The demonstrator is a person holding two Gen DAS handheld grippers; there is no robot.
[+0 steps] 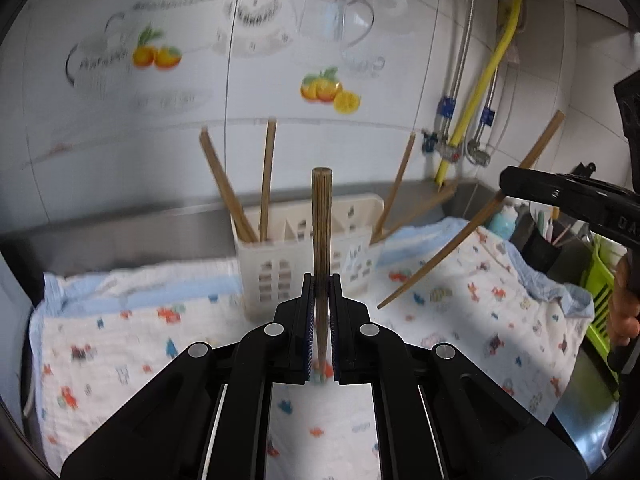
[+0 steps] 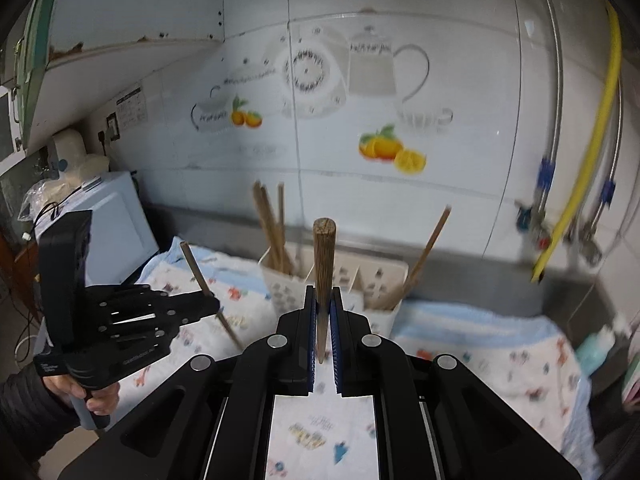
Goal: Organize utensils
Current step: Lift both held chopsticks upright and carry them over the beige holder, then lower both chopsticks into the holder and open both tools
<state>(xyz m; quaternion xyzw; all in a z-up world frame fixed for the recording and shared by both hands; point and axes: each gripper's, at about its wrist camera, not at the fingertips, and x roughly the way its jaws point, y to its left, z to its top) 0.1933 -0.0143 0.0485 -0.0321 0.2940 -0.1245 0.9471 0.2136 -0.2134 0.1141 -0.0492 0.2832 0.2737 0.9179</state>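
Chopsticks in both grippers, holder partly filled

Sorting looks well underway: the cream utensil holder (image 1: 304, 248) on the patterned cloth (image 1: 120, 328) already carries several chopsticks (image 1: 266, 184) in its outer compartments, while the middle ones appear empty. Two remain to be placed. The left gripper (image 1: 321, 320) has its jaws clenched on one chopstick (image 1: 322, 220), which stands upright between them. The right gripper (image 2: 323, 328) likewise grasps a second chopstick (image 2: 323, 264). Both are held above the cloth, short of the holder, not yet over a compartment.
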